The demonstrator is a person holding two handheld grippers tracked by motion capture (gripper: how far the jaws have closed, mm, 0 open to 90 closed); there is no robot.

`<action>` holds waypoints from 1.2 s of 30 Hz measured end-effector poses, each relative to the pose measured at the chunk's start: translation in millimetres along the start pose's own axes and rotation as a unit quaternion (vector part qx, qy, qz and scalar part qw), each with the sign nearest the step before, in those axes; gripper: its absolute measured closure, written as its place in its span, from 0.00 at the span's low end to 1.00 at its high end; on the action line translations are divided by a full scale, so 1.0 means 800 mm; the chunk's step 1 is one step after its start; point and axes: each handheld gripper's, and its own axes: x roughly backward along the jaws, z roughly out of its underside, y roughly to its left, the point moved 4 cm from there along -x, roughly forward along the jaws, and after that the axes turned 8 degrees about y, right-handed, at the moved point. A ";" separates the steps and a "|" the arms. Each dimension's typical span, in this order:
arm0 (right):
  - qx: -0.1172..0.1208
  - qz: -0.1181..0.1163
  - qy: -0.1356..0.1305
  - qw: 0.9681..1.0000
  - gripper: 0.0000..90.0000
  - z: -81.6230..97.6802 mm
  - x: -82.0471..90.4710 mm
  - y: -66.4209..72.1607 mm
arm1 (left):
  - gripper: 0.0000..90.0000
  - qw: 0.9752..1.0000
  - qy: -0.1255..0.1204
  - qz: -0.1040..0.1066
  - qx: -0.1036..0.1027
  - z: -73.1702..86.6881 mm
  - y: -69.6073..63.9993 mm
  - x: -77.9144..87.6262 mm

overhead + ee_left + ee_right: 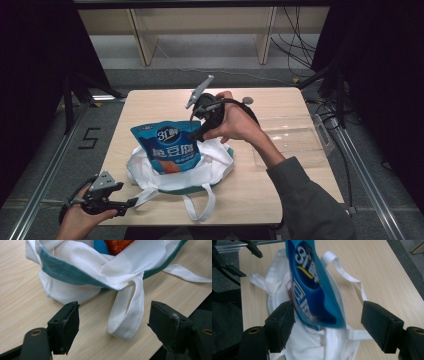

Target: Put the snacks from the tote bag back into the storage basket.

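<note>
A blue snack pouch (167,147) stands upright in the mouth of a white tote bag (212,162) with a teal rim, in the middle of the table. My right gripper (196,134) hovers over the bag's right side and points down at the pouch. In the right gripper view the pouch (312,290) hangs between and beyond the open right gripper (328,315), whose pads do not touch it. My left gripper (129,204) sits at the table's near left edge. It is open (113,312), with a white strap loop (127,315) of the bag (82,267) lying loose between its jaws.
A clear plastic tray (295,140) lies on the table's right side, and a small round object (247,100) sits near the far edge. A second strap (202,207) trails toward the front edge. Metal rails (350,165) run along both sides of the table.
</note>
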 end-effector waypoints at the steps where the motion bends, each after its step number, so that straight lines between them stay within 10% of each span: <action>1: 0.003 -0.003 0.001 1.000 0.33 -0.006 -0.001 0.002 | 0.27 1.000 -0.001 -0.004 -0.006 -0.001 0.001 0.000; 17: 0.075 -0.019 0.083 0.994 0.68 -0.077 -0.030 0.010 | 0.27 1.000 -0.004 -0.004 -0.006 0.000 0.000 -0.001; 36: 0.131 -0.032 0.133 0.982 0.99 -0.091 -0.056 0.010 | 0.28 1.000 -0.002 -0.005 0.002 0.000 -0.003 -0.004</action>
